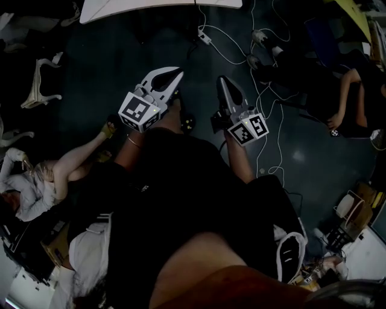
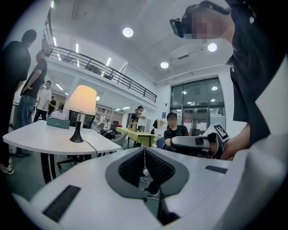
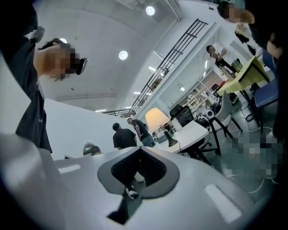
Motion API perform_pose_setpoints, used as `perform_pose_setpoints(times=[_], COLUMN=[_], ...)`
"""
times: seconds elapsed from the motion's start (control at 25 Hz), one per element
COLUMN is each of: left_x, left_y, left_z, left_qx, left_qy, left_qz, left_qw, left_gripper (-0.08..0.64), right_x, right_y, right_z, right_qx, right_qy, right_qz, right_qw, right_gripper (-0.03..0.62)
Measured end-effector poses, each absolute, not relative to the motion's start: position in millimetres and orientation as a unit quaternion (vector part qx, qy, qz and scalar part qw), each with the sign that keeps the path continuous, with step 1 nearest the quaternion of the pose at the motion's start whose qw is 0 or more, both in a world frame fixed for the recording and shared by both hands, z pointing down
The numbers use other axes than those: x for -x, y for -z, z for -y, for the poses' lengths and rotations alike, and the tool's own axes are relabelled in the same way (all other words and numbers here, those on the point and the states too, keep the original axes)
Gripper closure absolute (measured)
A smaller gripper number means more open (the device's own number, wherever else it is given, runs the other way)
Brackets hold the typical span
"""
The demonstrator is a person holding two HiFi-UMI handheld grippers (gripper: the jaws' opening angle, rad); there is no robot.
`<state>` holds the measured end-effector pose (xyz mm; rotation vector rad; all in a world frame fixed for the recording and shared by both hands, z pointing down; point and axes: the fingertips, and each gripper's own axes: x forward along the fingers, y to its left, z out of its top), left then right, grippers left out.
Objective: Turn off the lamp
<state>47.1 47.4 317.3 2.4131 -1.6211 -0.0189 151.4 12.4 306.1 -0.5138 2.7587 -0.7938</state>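
Note:
The lamp (image 2: 81,100) is lit, its cream shade glowing over a dark base on a white table (image 2: 40,137), far ahead and left of my left gripper (image 2: 144,149). The right gripper view shows the same lamp (image 3: 156,118) small and distant on that table (image 3: 192,130). Both grippers are held in the air above the dark floor, well short of the table. My left gripper (image 1: 177,73) is shut, with nothing between its pads. So is my right gripper (image 1: 222,80), also seen at the right of the left gripper view (image 2: 174,143).
A white table edge (image 1: 151,7) lies at the top of the head view, with white cables and a small inline box (image 1: 204,37) on the floor below it. People sit on the floor at the left (image 1: 42,178) and right (image 1: 356,90). Others stand near the table (image 3: 120,136).

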Motion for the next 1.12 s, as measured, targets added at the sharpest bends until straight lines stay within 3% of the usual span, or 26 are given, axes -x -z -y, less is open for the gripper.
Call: perform_pose_setpoints(times=[0.32,0.52,1.12], left_x=[-44,-35,45], left_y=[-306,-324,-371], left_z=[7,21,95], left_qx=[-0.843,-0.834,-0.821], left_qy=[0.018,0.013,-0.003], left_qz=[0.531,0.540,0.554], left_qw=[0.090,0.113,0.134], left_gripper=[0.549,0.549,0.549], right_x=[-142,-139,-31], right_y=[-299,-313,-356], right_z=[26,45,137], right_qx=[0.193,0.200,0.164], right_qy=[0.255,0.274,0.264], right_qz=[-0.942,-0.936,-0.950], right_qw=[0.105,0.091,0.036], right_gripper=[0.591,0.591,0.587])
